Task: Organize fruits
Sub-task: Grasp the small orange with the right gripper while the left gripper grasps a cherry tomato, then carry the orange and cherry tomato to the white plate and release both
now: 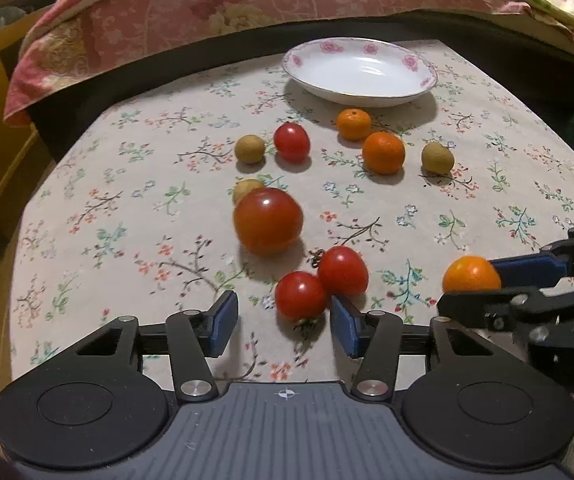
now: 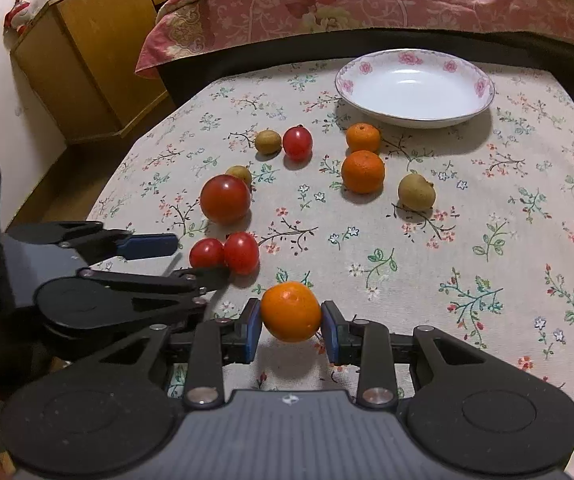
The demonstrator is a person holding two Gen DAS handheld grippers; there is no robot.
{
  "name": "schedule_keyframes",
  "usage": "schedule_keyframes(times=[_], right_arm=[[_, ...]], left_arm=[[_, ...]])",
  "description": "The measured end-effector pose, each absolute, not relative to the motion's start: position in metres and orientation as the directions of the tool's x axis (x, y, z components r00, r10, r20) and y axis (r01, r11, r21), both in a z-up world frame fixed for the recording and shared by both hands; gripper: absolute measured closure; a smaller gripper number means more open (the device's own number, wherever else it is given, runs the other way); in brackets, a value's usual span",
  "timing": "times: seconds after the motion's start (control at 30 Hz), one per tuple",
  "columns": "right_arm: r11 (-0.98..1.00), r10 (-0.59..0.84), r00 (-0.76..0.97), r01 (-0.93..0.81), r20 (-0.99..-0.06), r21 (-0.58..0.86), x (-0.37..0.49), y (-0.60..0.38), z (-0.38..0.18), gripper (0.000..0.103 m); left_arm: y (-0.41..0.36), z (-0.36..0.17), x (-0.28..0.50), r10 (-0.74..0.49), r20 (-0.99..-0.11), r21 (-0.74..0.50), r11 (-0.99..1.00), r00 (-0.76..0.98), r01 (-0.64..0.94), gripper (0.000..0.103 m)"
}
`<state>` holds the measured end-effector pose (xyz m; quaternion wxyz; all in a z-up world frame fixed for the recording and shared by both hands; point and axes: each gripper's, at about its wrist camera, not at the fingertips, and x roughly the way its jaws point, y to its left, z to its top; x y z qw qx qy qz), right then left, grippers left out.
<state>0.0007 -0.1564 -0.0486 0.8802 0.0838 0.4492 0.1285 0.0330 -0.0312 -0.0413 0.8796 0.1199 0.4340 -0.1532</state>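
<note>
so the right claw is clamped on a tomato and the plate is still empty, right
Not quite: the right claw is clamped on an orange, not a tomato, as the right wrist view shows. The plate is indeed empty.

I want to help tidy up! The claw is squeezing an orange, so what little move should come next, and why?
Probably lift the small round orange and carry it to the white flower-rimmed plate. The right gripper has both blue pads pressed on it, and the plate holds no fruit yet. The left gripper is open.
</note>
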Motion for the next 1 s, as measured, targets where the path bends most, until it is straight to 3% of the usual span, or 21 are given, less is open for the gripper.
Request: schedule_keyframes(times=[0.07, 0.13, 0.27, 0.33, 1.0], right_arm=[[0.953, 0.301, 0.563, -0.148, -0.77, 0.264, 0.003, -0.156, -0.05, 0.071], [0.955, 0.296, 0.563, -0.141, -0.772, 0.263, 0.003, -0.157, -0.051, 0.071], [0.955, 0.292, 0.567, -0.134, -0.77, 0.263, 0.003, -0.16, -0.051, 0.071], [0.958, 0.283, 0.57, -0.13, -0.771, 0.256, 0.002, -0.16, -0.05, 0.071], [0.986, 0.163, 0.639, -0.079, -0.751, 0.147, -0.001, -0.167, -0.008, 0.071]], left_arm=[[-0.032, -0.044, 0.037, -0.17, -0.805, 0.07, 0.924, 0.568, 0.375, 0.049], [-0.033, -0.043, 0.041, -0.188, -0.812, 0.042, 0.926, 0.553, 0.376, 0.059], [-0.032, -0.042, 0.043, -0.2, -0.819, 0.015, 0.93, 0.538, 0.368, 0.061], [-0.032, -0.041, 0.041, -0.202, -0.822, 0.012, 0.929, 0.532, 0.371, 0.067], [-0.041, 0.003, 0.03, -0.257, -0.768, 0.002, 0.915, 0.587, 0.402, 0.067]])
